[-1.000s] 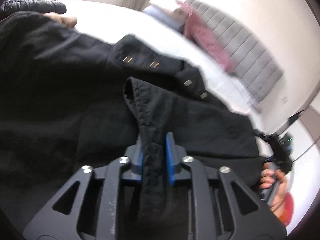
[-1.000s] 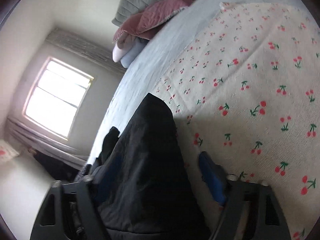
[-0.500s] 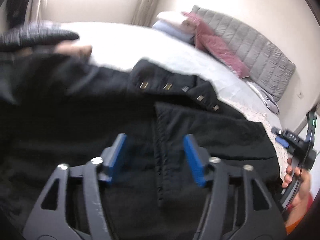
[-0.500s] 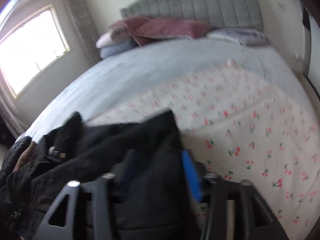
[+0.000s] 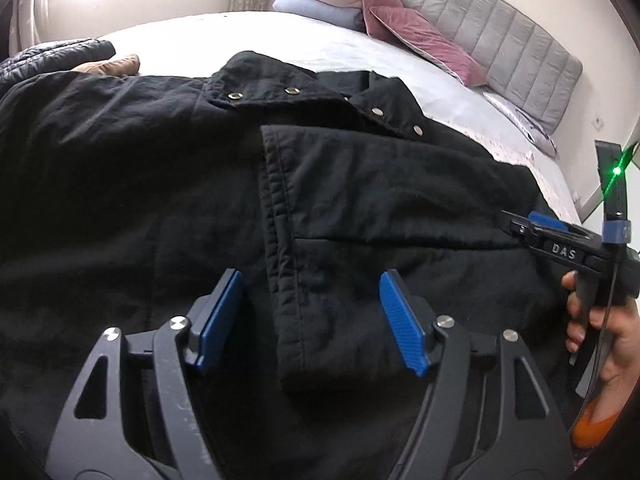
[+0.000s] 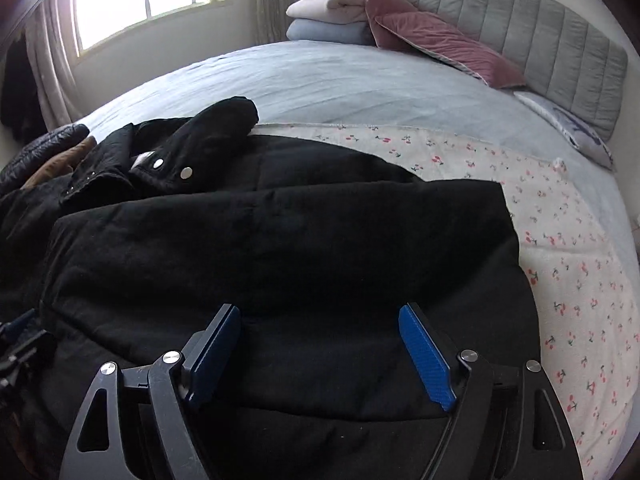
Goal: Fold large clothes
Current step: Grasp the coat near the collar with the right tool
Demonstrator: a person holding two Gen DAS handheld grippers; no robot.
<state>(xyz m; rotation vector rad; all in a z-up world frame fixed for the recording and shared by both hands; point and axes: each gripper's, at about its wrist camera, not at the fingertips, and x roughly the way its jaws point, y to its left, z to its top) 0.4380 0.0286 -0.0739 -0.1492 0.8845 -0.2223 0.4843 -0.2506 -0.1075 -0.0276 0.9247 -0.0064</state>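
Note:
A large black coat (image 5: 360, 200) (image 6: 280, 248) with metal snaps lies spread on the bed, one panel folded over its middle. My left gripper (image 5: 312, 316) hovers just above the folded panel's stitched edge; its jaws are opening and the blue pads (image 5: 402, 320) press on nothing. My right gripper (image 6: 322, 354) hangs over the coat's near part, its jaws also opening, with cloth below them but not pinched. In the left wrist view the right gripper (image 5: 560, 236) shows at the right edge, held by a hand (image 5: 608, 332).
The bed (image 6: 360, 76) has a pale sheet and a cherry-print blanket (image 6: 568, 240) to the right of the coat. Pink pillows (image 6: 440, 44), folded blankets (image 6: 328, 20) and a grey headboard (image 6: 552, 32) lie beyond. Another dark jacket (image 6: 44, 148) sits at the left.
Both grippers let go of the coat fabric and spread apart. The folded panel now lies flat on the coat. The right gripper rolled upright and swung over the coat.

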